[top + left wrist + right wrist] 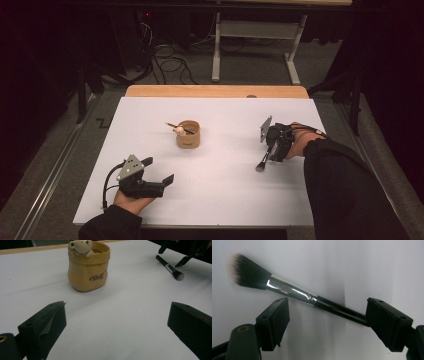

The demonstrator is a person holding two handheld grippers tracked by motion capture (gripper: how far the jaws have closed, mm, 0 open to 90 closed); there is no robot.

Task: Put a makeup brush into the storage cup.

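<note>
— At four o'clock from the pot [188, 134], what is the right gripper [270, 149] doing?
— Straddling the brush [294, 293], jaws spread wide, likely lining up a grab.
— Which way is the brush lying?
— Flat on the counter [215, 190], long axis running seven to one o'clock, bristles toward seven.
— And the left gripper [159, 172]?
— Resting at seven o'clock from the pot, jaws released, holding nothing.

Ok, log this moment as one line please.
right tool open over brush | left tool open, idle | cup upright
</note>
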